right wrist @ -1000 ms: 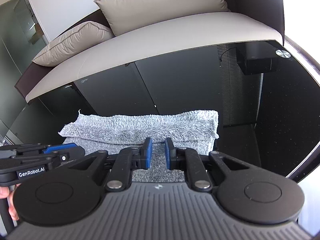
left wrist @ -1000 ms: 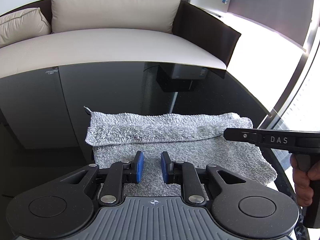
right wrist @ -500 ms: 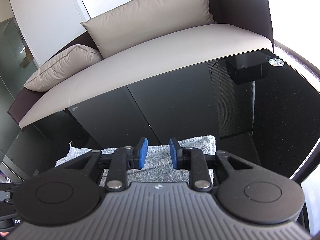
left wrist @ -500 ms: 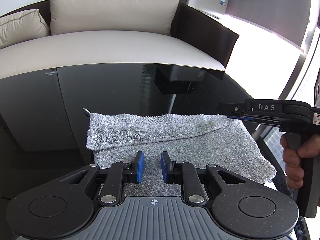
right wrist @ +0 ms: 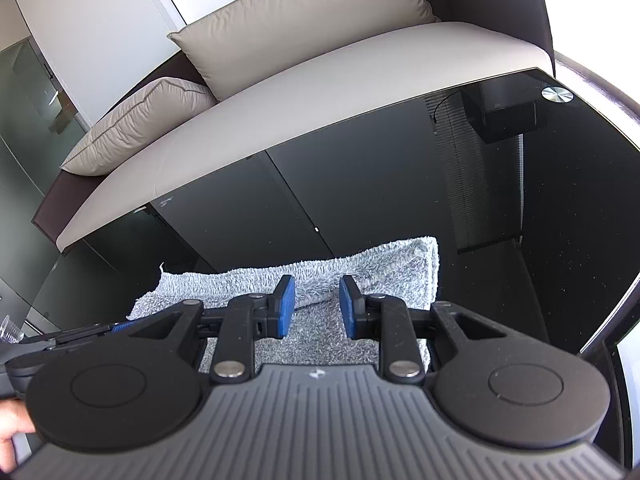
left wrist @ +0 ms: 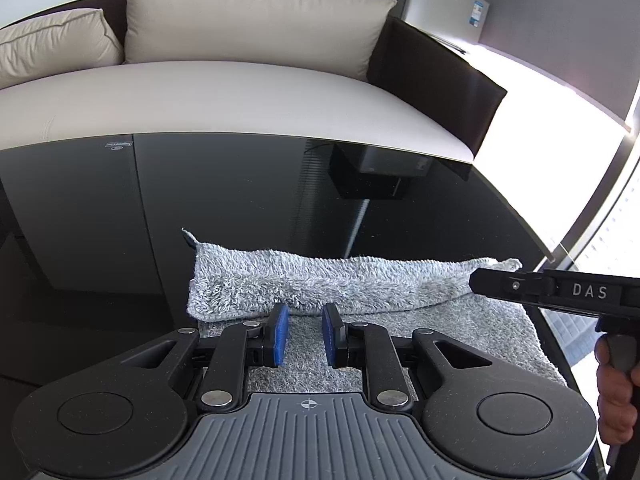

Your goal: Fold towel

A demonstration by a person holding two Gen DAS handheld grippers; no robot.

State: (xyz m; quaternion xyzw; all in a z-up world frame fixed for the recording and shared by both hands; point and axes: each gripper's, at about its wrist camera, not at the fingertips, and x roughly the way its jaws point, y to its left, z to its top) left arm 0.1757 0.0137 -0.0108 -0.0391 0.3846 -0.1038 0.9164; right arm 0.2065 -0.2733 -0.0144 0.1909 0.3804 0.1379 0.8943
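Note:
A grey fluffy towel (left wrist: 340, 284) lies on the black glass table (left wrist: 200, 200), its far part folded over into a thick band and a flat layer showing near me. My left gripper (left wrist: 305, 334) is open and empty above the towel's near flat part. My right gripper (right wrist: 316, 306) is open and empty over the towel (right wrist: 372, 272) near its right end. The right gripper's side also shows in the left wrist view (left wrist: 552, 290) at the towel's right end. The left gripper shows at the lower left of the right wrist view (right wrist: 80, 334).
A beige sofa (left wrist: 240, 92) with cushions (left wrist: 248, 20) stands behind the table. A black box (left wrist: 372, 178) shows through the glass at the far right. A round metal fitting (right wrist: 557, 95) sits at the table's far right corner. The table's right edge (left wrist: 556, 256) is close to the towel.
The right gripper has opened wider and come back down over the towel's right end. The towel's folded band has settled flat again. The left gripper has stayed open and nearly still.

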